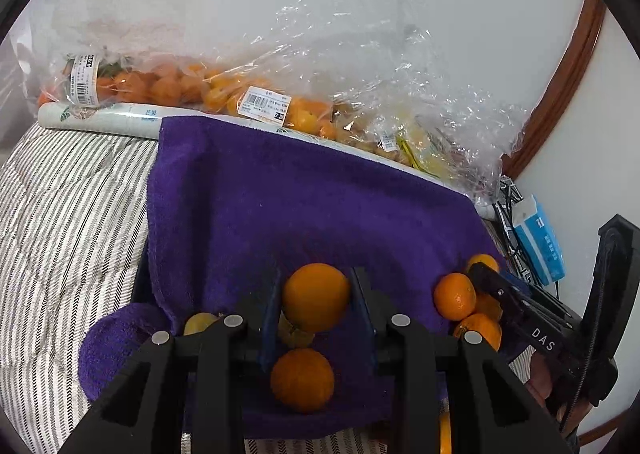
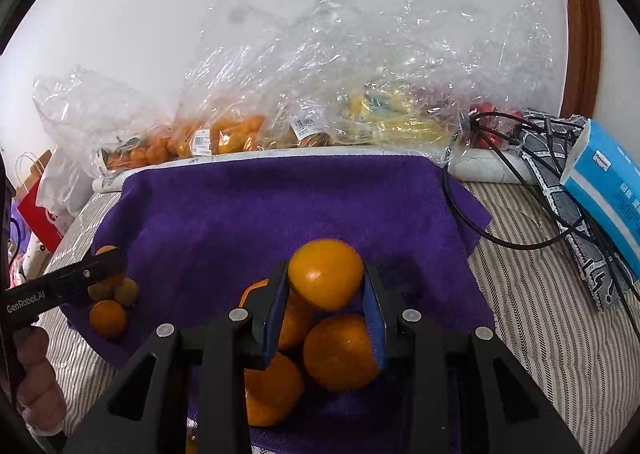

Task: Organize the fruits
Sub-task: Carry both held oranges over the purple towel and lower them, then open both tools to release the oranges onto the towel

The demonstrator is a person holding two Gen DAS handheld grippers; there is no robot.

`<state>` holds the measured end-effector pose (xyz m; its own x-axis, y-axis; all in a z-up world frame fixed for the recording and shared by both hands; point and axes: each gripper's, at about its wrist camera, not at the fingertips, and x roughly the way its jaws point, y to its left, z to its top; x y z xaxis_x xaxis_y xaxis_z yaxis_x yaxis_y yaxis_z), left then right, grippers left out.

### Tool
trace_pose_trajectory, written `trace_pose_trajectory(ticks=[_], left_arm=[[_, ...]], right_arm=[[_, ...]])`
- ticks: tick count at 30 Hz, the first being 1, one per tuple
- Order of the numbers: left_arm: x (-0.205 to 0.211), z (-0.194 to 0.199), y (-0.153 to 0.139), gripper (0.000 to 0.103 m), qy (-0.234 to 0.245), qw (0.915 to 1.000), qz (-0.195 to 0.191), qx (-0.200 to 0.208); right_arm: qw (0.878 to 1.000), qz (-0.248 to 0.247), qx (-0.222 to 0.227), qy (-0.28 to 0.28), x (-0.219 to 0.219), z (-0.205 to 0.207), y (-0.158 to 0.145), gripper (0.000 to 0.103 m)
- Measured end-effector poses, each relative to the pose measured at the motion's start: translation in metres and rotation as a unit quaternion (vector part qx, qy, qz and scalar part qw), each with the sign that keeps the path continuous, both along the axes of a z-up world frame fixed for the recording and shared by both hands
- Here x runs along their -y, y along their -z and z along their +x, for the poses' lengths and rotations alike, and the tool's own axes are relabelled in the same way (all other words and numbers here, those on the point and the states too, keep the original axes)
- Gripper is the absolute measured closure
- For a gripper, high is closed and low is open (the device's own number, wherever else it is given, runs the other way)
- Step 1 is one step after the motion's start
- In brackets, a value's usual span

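Left wrist view: you're clamping one orange (image 1: 316, 296) in the left gripper (image 1: 316, 300), the right gripper (image 2: 325, 286) is gripping another orange (image 2: 325, 274) above its pile (image 2: 312, 358), while the bagged fruit (image 1: 192, 87) beyond your jaws is waiting unsorted.

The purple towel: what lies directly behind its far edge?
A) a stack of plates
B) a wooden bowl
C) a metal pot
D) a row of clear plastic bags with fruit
D: behind the purple towel stands a row of clear plastic bags holding orange fruit, with price labels on them.
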<state>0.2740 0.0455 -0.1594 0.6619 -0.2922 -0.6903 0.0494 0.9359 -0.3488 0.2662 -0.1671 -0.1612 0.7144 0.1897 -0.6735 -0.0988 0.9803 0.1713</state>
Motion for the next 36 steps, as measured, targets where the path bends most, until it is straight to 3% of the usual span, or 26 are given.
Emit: trace_pose_trajectory(ticks=[14,18,23,36], left_arm=[[0.003,0.000,-0.003,0.071,0.010,0.9999,0.004,-0.001],[0.003,-0.002,-0.007,0.064,0.013,0.9999,-0.005,0.006],[0.002,-0.003,-0.008,0.063,0.014,0.9999,-0.008,0.005],[0.004,-0.007,-0.014,0.063,0.013,0.9998,0.000,0.016]], right_arm=[[1.000,-0.014,0.007,-0.005,-0.003,-0.001,-0.002,0.066],[1.000,-0.010,0.008,-0.003,-0.003,-0.002,-0.002,0.065],[1.000,-0.009,0.016,-0.004,-0.002,-0.005,-0.004,0.062],[0.998,-0.030,0.053,-0.027,-0.016,-0.025,-0.017,0.062]])
